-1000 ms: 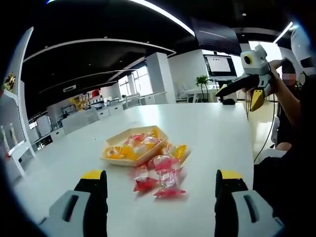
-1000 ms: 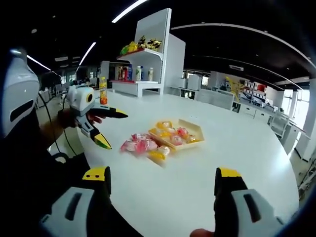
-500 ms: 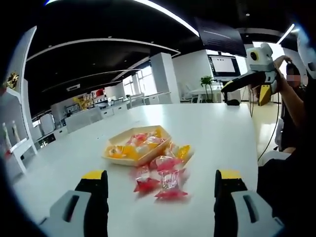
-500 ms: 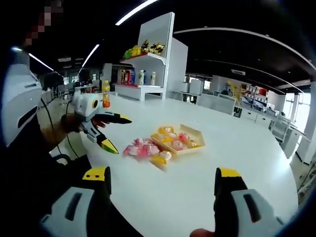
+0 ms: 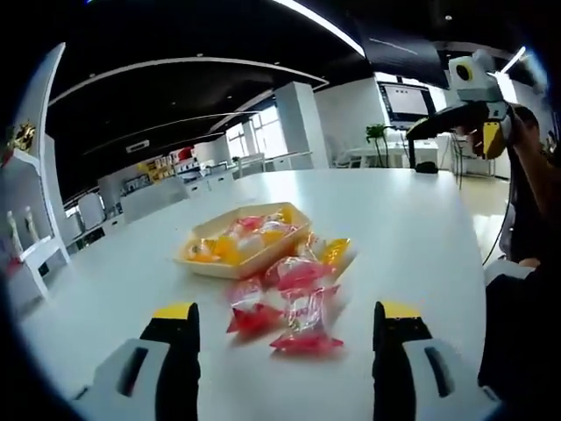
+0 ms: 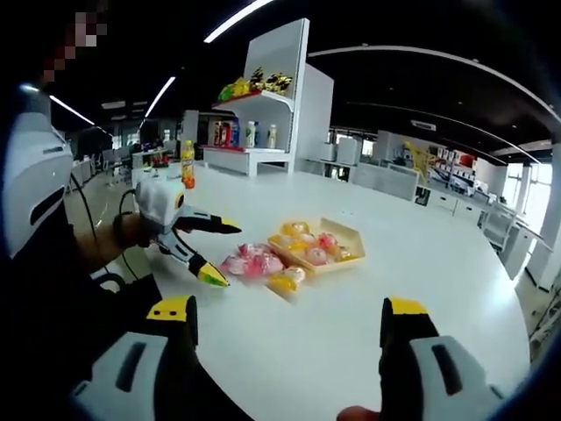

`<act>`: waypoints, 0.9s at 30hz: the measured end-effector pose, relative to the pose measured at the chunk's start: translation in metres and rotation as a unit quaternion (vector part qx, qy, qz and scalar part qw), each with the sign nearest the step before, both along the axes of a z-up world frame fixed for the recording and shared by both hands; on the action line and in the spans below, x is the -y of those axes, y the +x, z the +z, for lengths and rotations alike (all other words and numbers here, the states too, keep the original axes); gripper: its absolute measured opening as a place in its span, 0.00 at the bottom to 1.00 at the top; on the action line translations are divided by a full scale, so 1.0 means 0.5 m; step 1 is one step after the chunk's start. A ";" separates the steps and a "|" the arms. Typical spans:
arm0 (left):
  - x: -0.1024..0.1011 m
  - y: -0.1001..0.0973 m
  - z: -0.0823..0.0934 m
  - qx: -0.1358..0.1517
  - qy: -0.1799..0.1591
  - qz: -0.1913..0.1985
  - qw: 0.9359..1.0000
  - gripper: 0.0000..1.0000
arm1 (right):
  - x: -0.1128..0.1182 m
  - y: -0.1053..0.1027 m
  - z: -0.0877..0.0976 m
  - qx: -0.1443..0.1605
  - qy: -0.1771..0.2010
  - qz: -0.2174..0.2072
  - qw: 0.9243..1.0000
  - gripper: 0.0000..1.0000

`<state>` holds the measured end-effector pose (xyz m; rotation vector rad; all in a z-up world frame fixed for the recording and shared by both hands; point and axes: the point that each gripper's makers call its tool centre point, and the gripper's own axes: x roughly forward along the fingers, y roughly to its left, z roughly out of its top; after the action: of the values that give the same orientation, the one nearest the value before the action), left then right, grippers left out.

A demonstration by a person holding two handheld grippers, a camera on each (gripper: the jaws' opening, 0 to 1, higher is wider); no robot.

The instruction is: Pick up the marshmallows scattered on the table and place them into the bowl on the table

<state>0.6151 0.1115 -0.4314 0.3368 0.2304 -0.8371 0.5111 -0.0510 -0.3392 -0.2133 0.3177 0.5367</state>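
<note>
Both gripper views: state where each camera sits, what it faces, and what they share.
Left gripper view: rides the left tongs, low over the white table, facing the loose marshmallows and the bowl; the right tongs and an arm show at upper right.
Right gripper view: rides the right tongs, higher and farther back; the left tongs, open, sit beside the marshmallows.
Shared: table, bowl, marshmallows.

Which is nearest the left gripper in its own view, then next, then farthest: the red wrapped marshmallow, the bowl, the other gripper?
1. Red wrapped marshmallow, just ahead between the jaws.
2. Bowl, behind it, slightly left.
3. Right gripper, raised far right.
</note>
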 end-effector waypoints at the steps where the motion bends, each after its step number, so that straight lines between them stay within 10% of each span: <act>1: -0.001 0.002 -0.005 -0.003 -0.001 0.006 1.000 0.76 | 0.000 0.000 -0.001 -0.001 0.000 0.000 1.000 0.83; 27: -0.003 0.001 -0.011 -0.030 -0.035 0.086 0.995 0.38 | 0.016 0.008 -0.023 -0.010 0.000 -0.007 1.000 0.81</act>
<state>0.6157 0.1132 -0.4368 0.2237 0.2814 -0.6847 0.5153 -0.0589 -0.3504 -0.2048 0.3388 0.5247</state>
